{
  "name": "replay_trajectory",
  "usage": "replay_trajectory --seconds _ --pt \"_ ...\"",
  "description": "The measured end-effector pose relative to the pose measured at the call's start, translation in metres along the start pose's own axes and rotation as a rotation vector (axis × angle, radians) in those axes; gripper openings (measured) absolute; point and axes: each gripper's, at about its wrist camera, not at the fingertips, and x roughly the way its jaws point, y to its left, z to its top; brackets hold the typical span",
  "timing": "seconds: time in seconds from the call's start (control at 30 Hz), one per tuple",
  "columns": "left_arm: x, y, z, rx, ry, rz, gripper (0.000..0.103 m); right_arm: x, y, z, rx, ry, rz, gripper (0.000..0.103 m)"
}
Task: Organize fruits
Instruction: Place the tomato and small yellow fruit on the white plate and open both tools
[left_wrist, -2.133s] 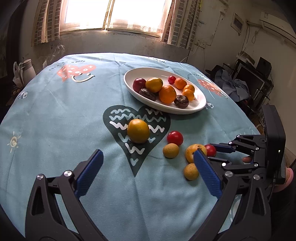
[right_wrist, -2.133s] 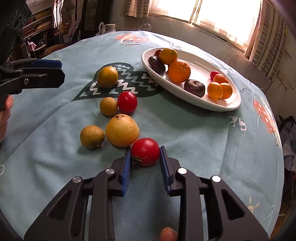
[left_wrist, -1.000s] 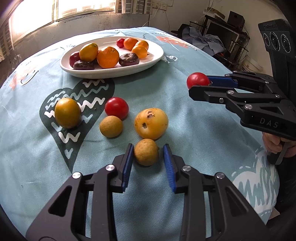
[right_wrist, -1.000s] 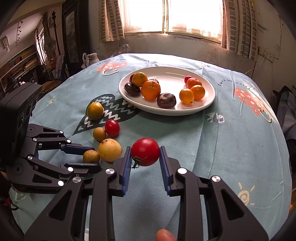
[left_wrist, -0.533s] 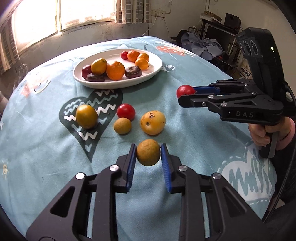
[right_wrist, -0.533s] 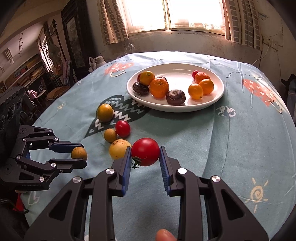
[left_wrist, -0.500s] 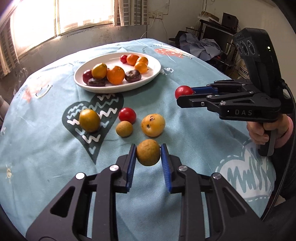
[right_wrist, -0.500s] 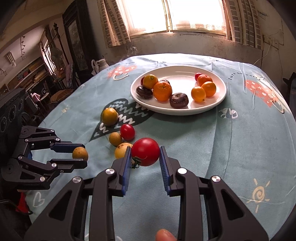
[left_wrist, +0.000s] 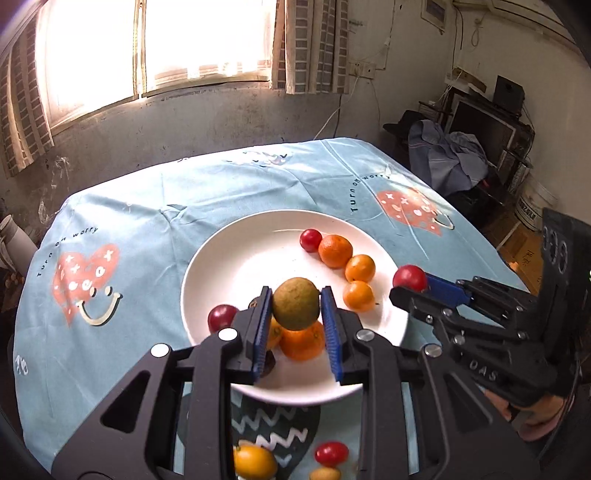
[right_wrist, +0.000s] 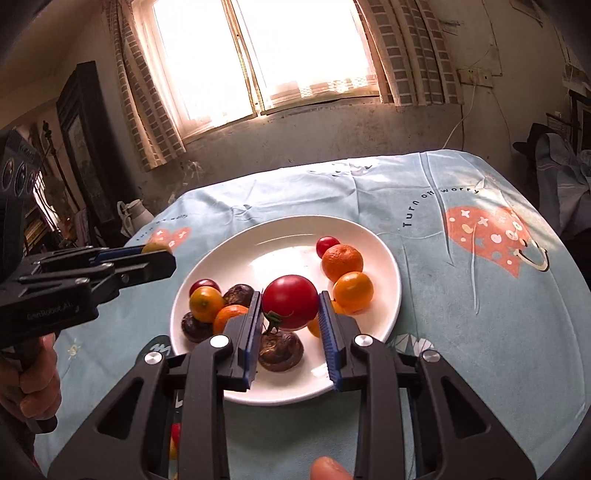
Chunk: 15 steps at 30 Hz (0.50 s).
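My left gripper is shut on a small tan-brown round fruit and holds it above the near part of the white plate. My right gripper is shut on a red tomato and holds it above the same plate. The plate holds several oranges, dark fruits and small red fruits. In the left wrist view the right gripper is at the plate's right rim. In the right wrist view the left gripper is left of the plate.
On the light blue tablecloth, near the table's front, lie a yellow-orange fruit, a red tomato and a small tan fruit. A white jug stands beyond the table's far left edge. The wall and window are behind.
Both grippers have moved forward with their fruits, from above the near cloth to over the plate. Both stay shut on their fruits.
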Motion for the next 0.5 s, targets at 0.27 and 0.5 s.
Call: replay_trajectory --seconds 0.27,0.5 --pt "0.076 0.020 0.011 -0.066 0.078 0.047 0.027 0.036 -0.005 -0.001 -0.048 0.045 -0.033 0.030" --pt "0.056 0.027 0.006 -0.097 -0.012 0.129 0.101 0.037 0.002 0.000 -0.072 0.037 -0.045 0.066"
